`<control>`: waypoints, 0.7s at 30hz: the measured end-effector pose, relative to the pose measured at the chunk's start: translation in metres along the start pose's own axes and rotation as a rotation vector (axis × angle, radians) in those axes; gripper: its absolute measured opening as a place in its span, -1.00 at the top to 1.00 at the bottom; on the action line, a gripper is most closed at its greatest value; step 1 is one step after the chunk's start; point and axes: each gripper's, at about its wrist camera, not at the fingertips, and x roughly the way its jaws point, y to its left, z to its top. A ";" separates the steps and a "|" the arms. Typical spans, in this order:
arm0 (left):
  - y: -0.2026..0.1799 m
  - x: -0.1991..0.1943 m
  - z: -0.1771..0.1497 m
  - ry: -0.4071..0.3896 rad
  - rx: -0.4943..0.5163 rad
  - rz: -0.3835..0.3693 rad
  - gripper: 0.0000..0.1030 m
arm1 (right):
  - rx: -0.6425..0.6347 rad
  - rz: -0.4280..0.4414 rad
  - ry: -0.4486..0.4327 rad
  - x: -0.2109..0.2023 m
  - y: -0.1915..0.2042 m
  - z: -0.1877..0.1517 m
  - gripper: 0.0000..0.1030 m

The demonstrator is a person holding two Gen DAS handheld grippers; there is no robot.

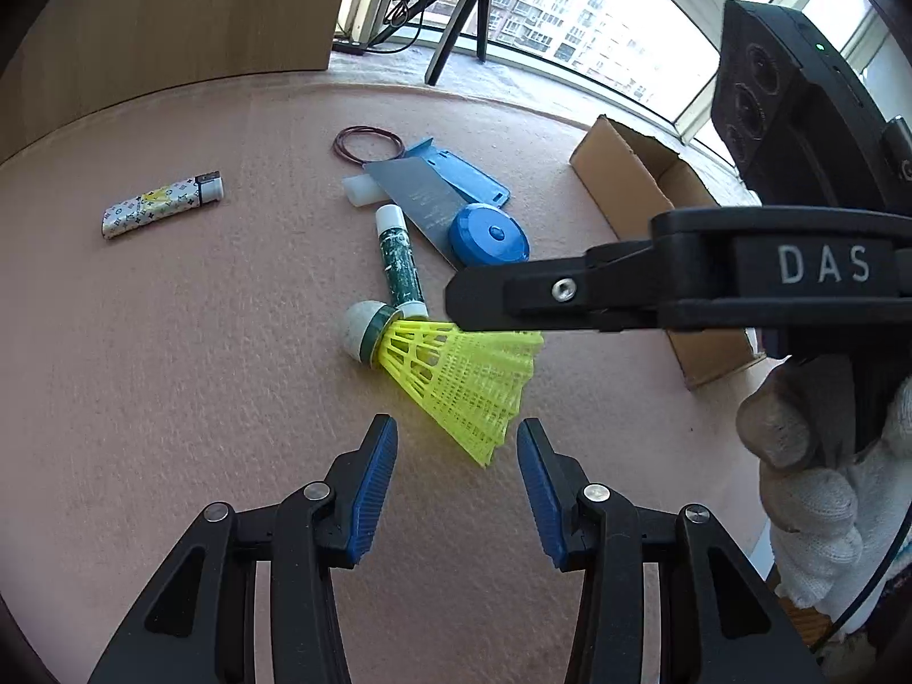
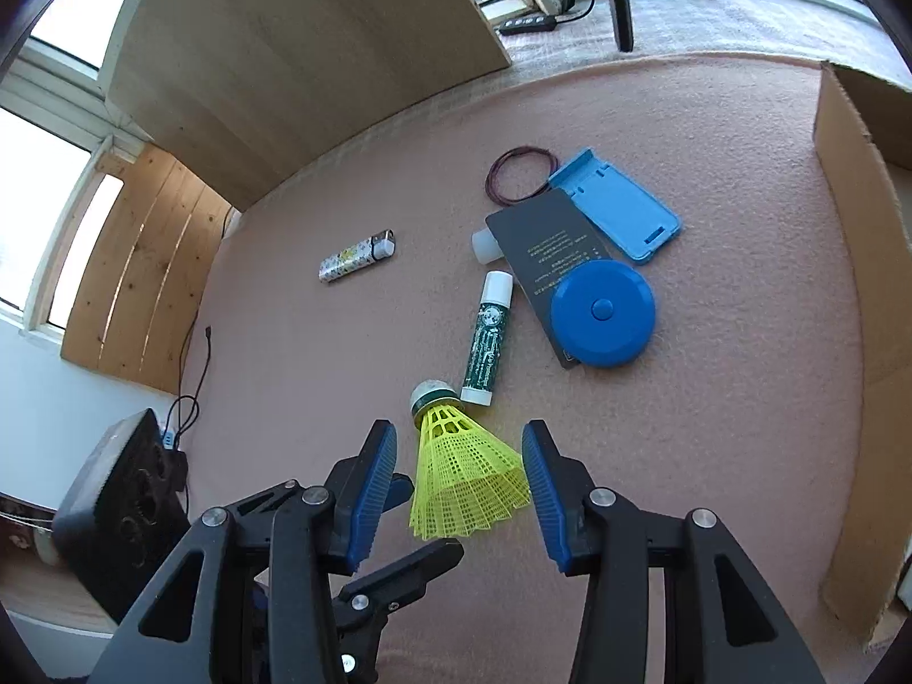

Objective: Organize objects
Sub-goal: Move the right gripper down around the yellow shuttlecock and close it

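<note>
The yellow shuttlecock (image 2: 461,473) lies on the pink worktop (image 2: 712,399) between the right tool's (image 2: 459,479) part-open, empty jaws, cork pointing away, while the left tool (image 1: 457,479), also part-open and empty, hovers just beside its skirt.

Bare pink mat (image 1: 171,370) left of shuttlecock (image 1: 450,376); right, cardboard box (image 1: 638,188).

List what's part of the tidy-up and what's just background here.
Job:
- yellow shuttlecock, between the right gripper fingers, not pinched
- green tube
- lighter
- blue round case
- dark card
- blue holder
- rubber bands
- white cylinder
- cardboard box
- left gripper

Background:
- tripod
- power strip
- wooden board
</note>
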 end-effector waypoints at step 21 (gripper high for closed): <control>-0.030 -0.008 0.011 -0.030 0.015 -0.034 0.41 | -0.007 0.009 0.042 0.005 -0.006 -0.014 0.20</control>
